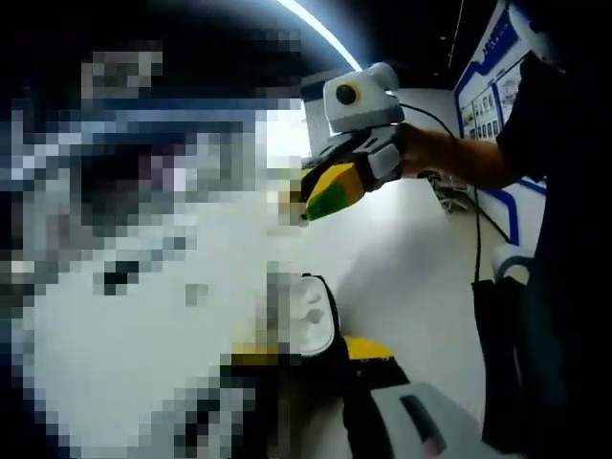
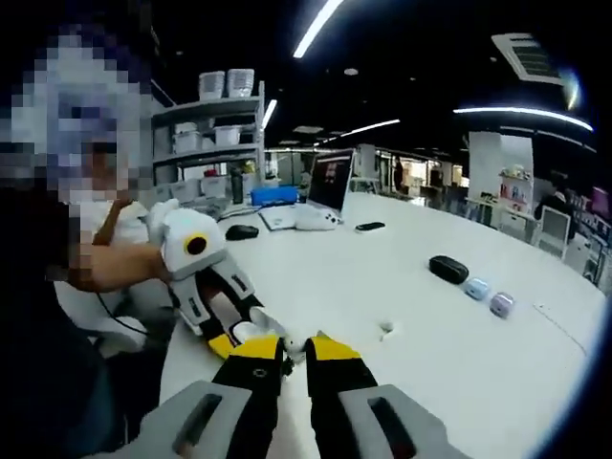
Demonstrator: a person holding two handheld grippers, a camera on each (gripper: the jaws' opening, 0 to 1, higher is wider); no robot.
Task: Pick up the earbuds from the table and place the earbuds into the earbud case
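Right gripper view: we note right gripper (image 2: 295,356) jaws nearly closed on small white earbud (image 2: 294,347); left gripper (image 2: 251,337) clamps open earbud case (image 2: 251,332) just beside; second earbud (image 2: 387,332) loose on white table (image 2: 421,363); left gripper view confirms case (image 1: 314,320) gripped.

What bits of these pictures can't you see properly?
- Right gripper view: the tiny white thing between the right gripper's yellow tips is half hidden by them. I can't tell if it's an earbud.
- Left gripper view: the open white plastic earbud case in the left gripper is too blurred to see inside.
- Right gripper view: the small white piece on the white table is too small to name.
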